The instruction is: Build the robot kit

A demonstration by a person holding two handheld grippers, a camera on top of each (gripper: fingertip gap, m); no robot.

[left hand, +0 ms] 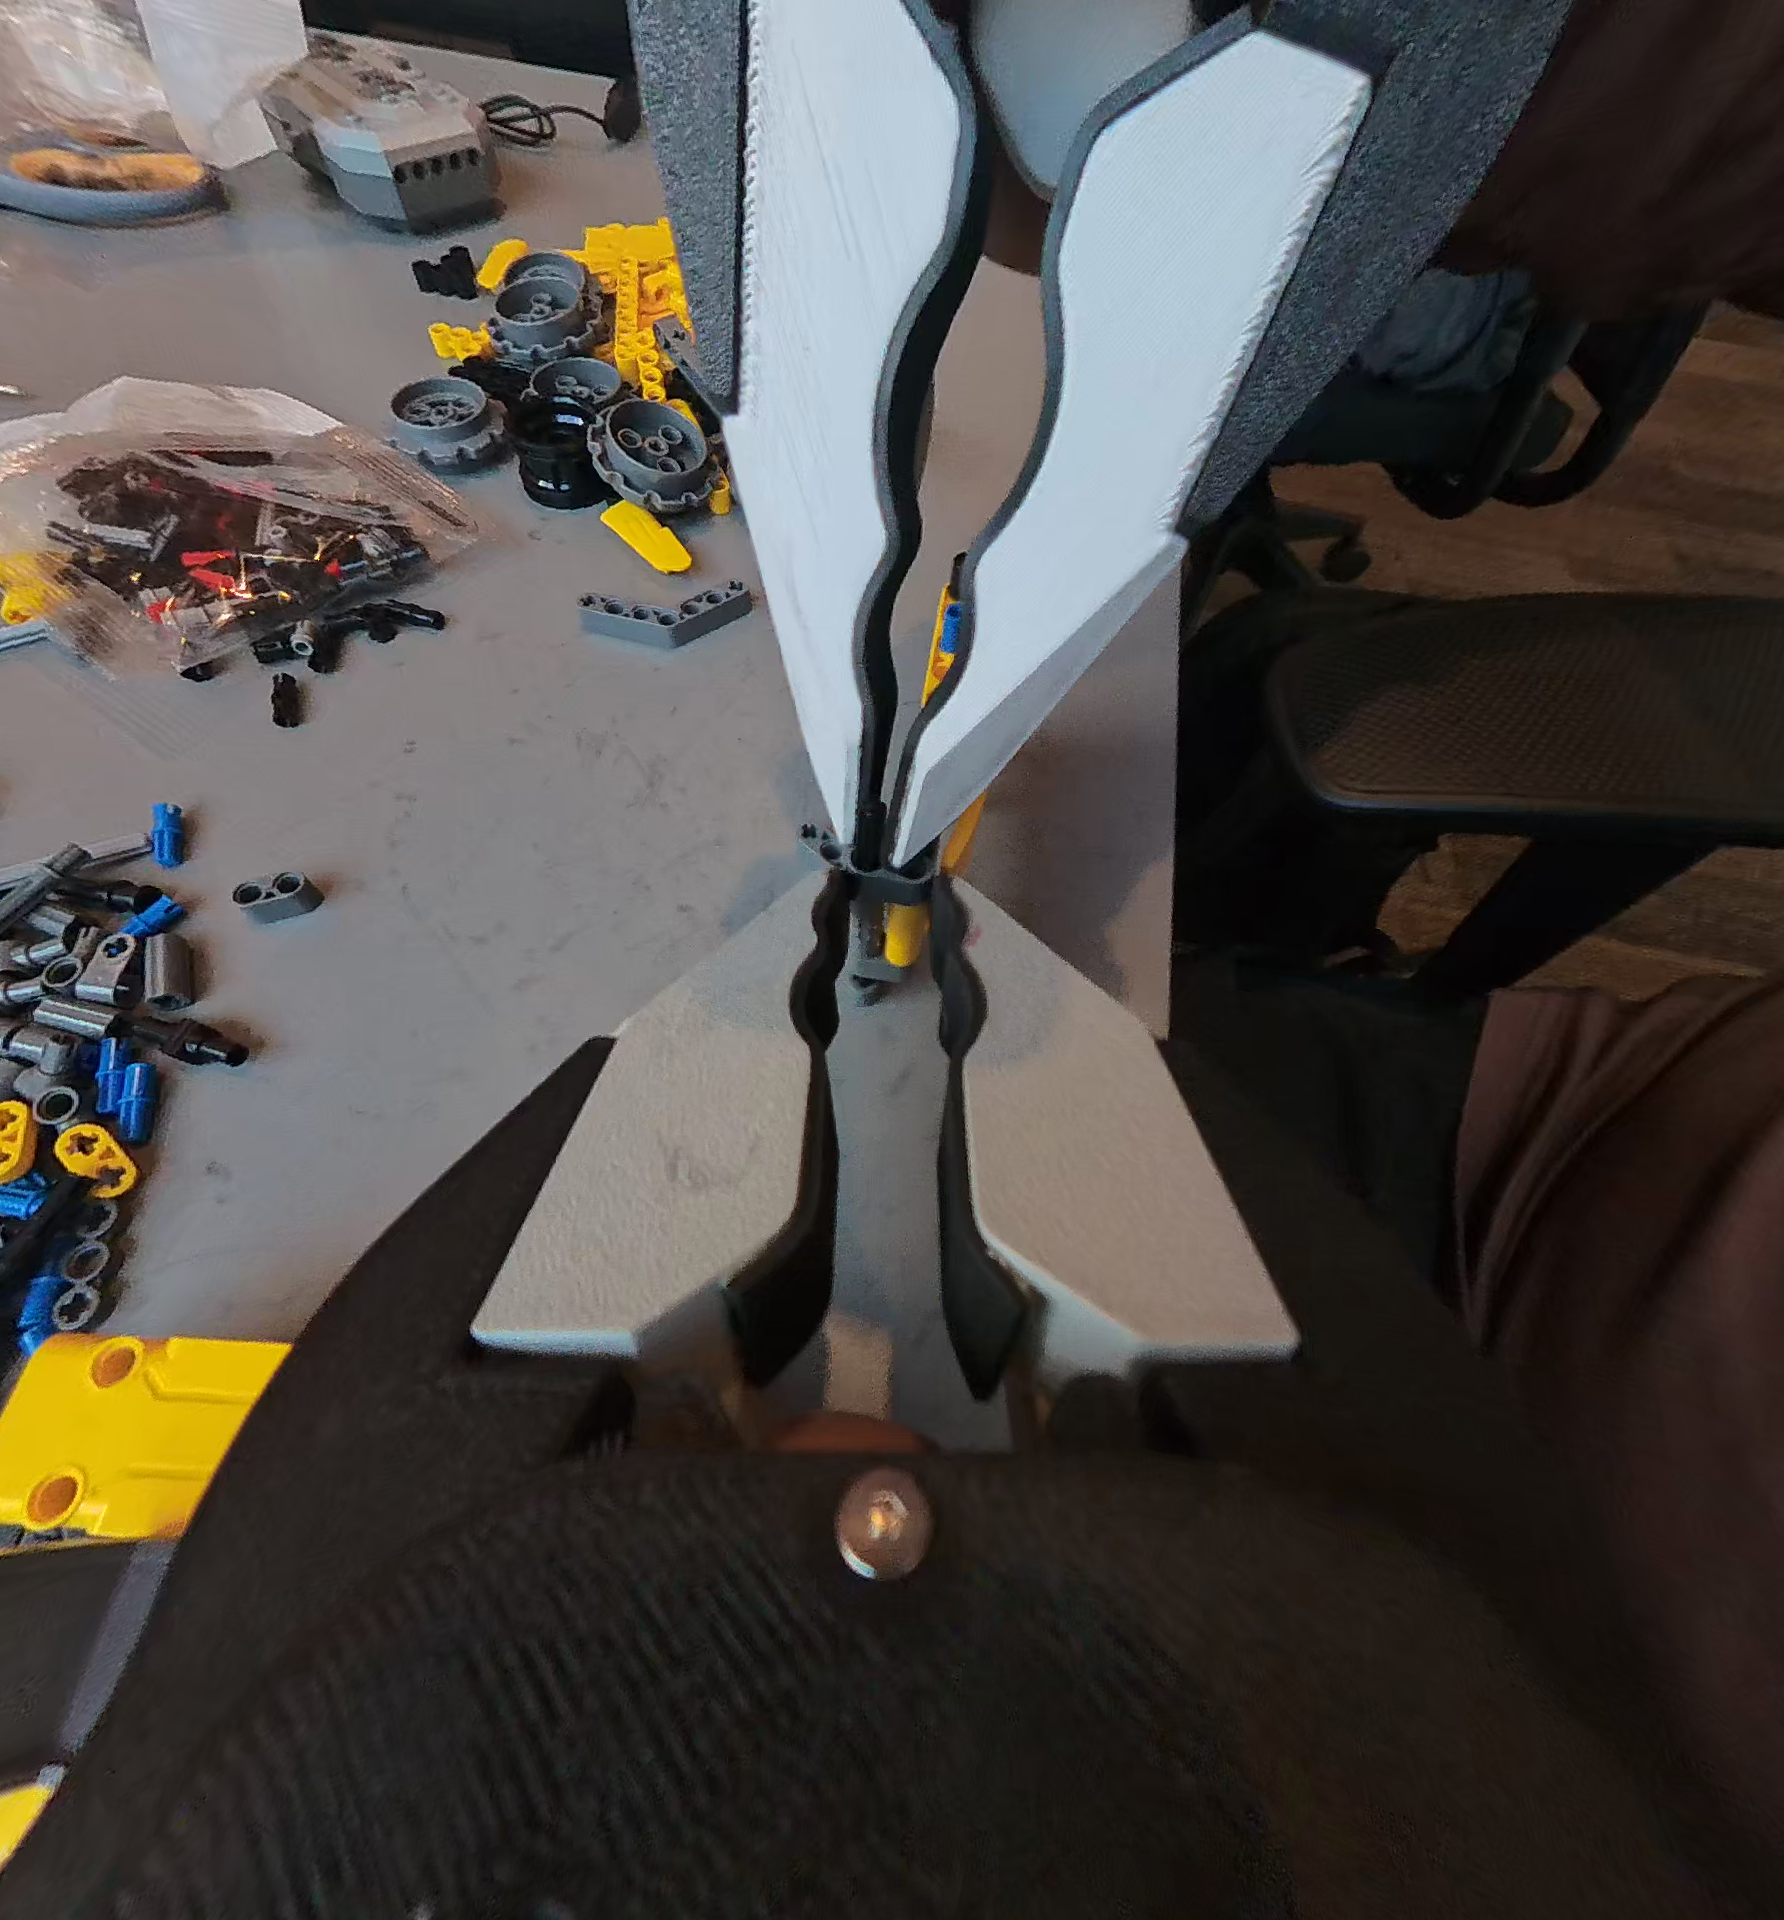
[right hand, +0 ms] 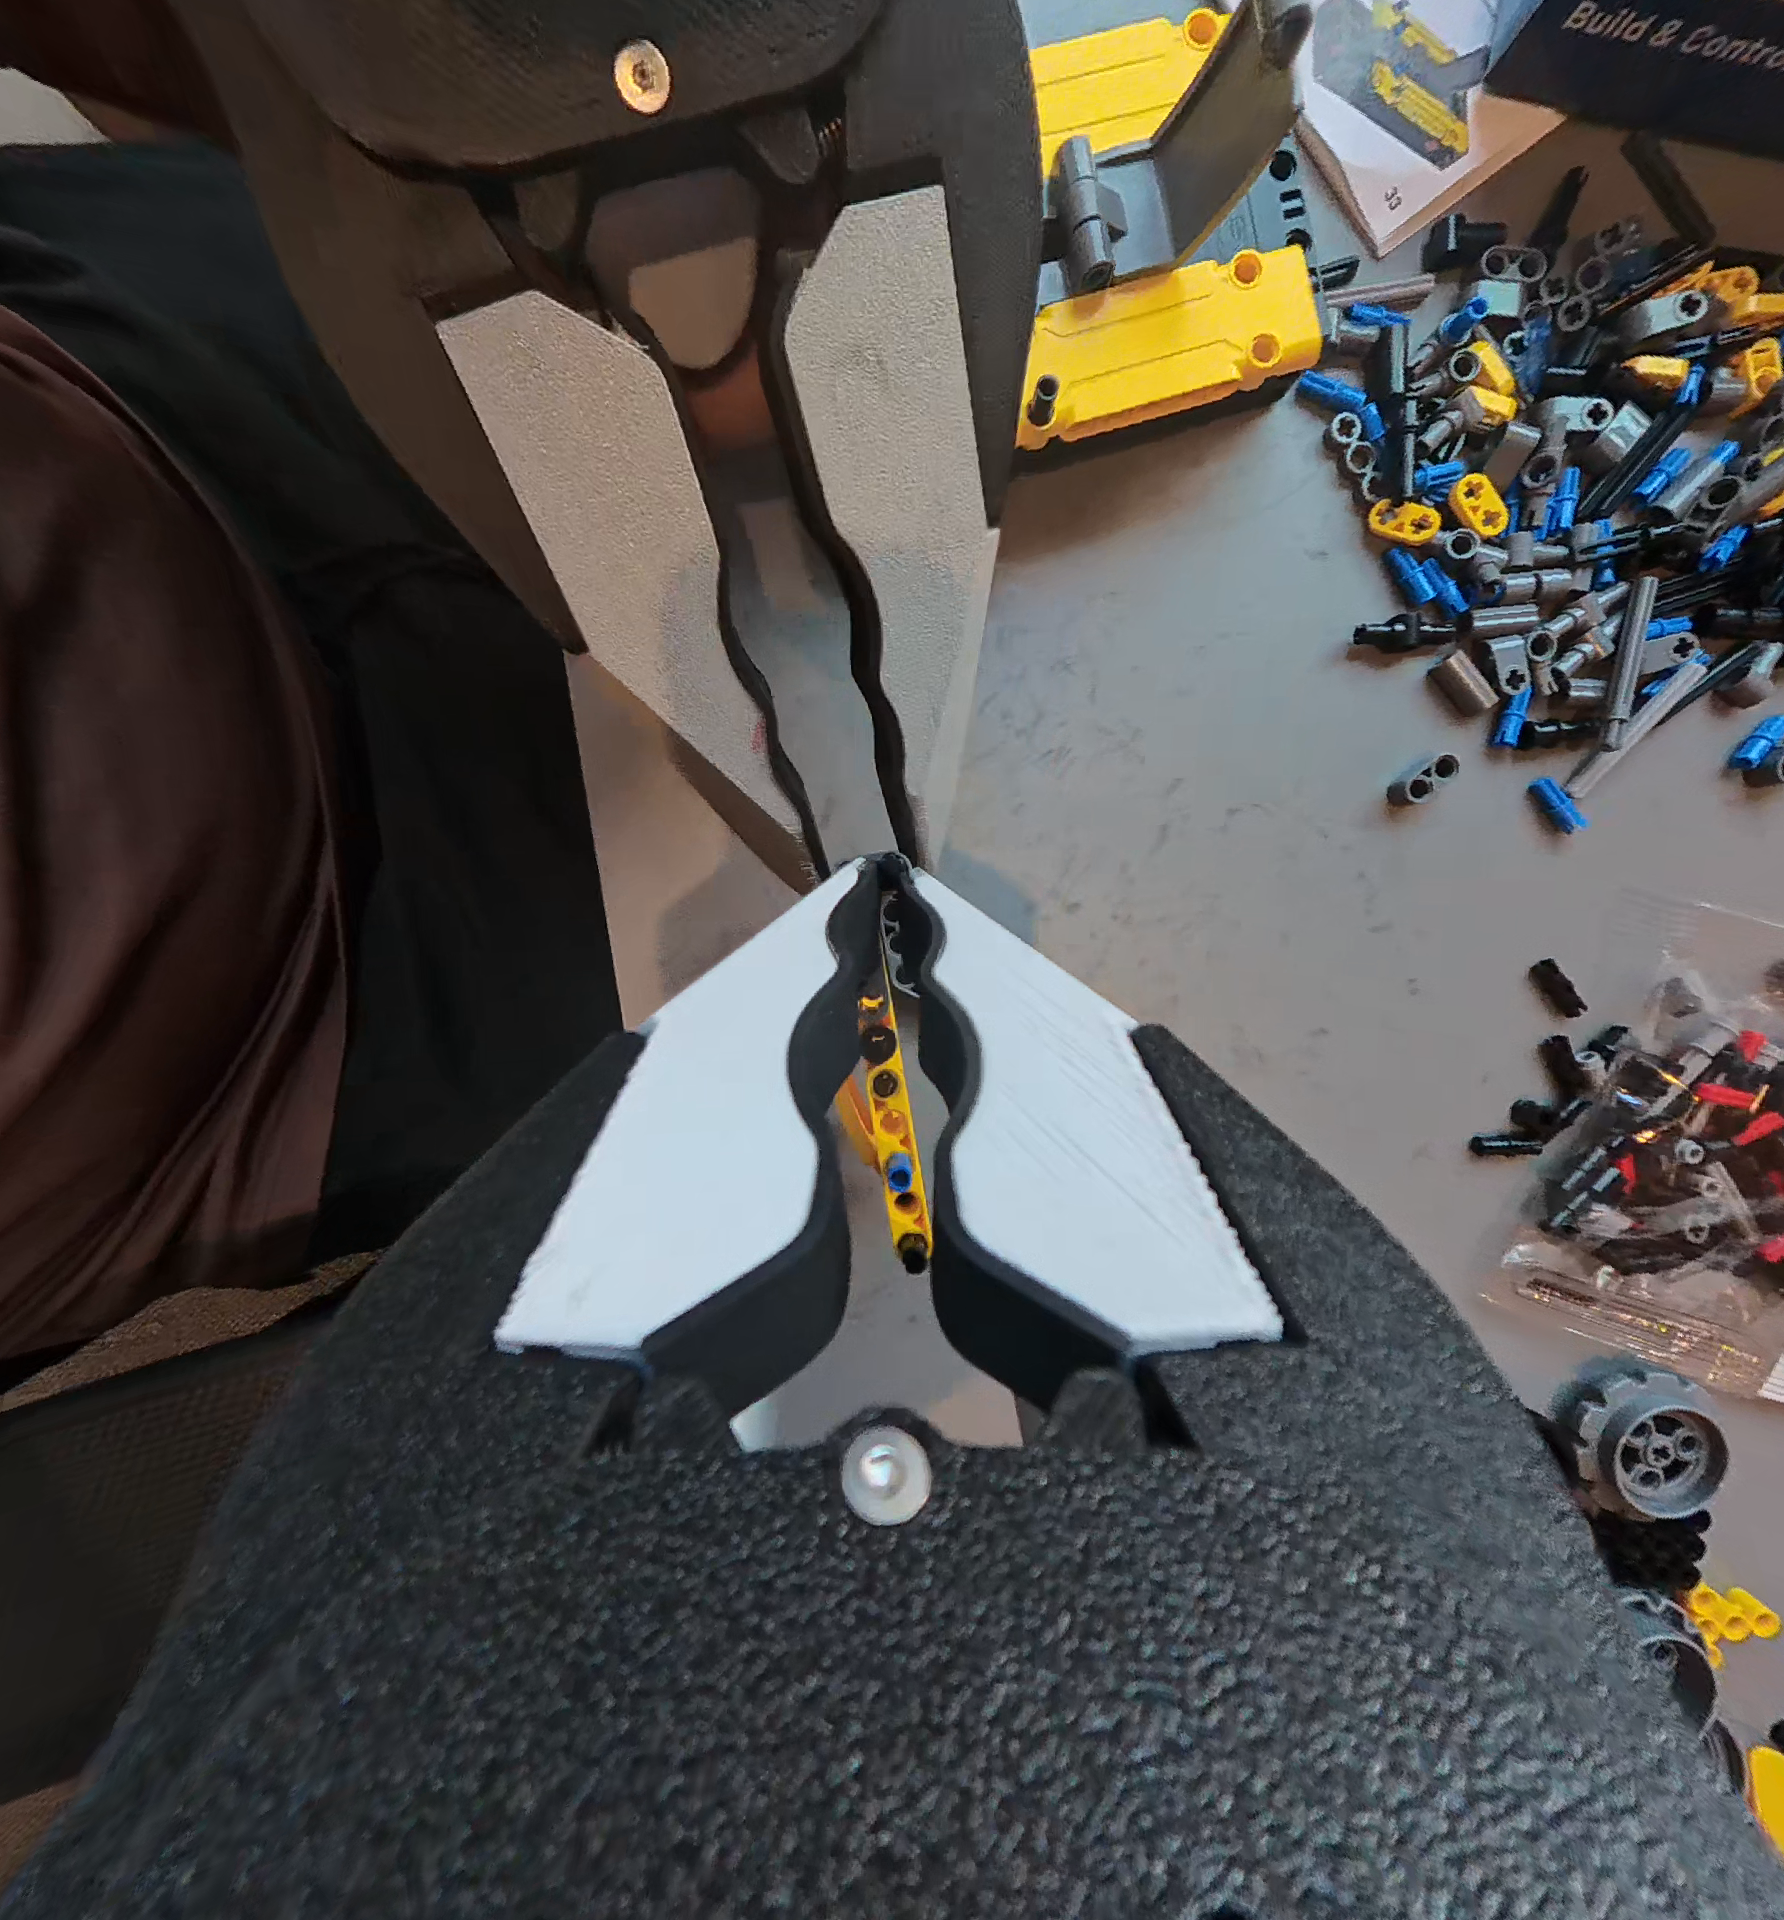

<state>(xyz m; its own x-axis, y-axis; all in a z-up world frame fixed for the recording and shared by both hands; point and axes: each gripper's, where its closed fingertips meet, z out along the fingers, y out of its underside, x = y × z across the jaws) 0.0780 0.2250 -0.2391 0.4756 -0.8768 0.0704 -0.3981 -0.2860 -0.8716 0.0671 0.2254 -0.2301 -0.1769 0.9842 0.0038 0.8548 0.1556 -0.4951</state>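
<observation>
Left gripper [left hand: 880,914] jaws clamped on small grey-and-yellow brick assembly [left hand: 888,925]; right gripper [right hand: 893,883] tips pinched black pin [left hand: 870,826] at its top, above grey tabletop [left hand: 514,831] edge.

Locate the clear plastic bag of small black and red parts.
The clear bag lies on the grey table, at the left in the left wrist view, beside the grey wheel hubs; in the right wrist view it sits at the right edge.

Each camera sits just behind its own hand-held gripper, looking along the fingers, close above the tabletop [left hand: 514,790]. They face each other, tips meeting, both catching the same loose bricks [right hand: 1594,499].
</observation>
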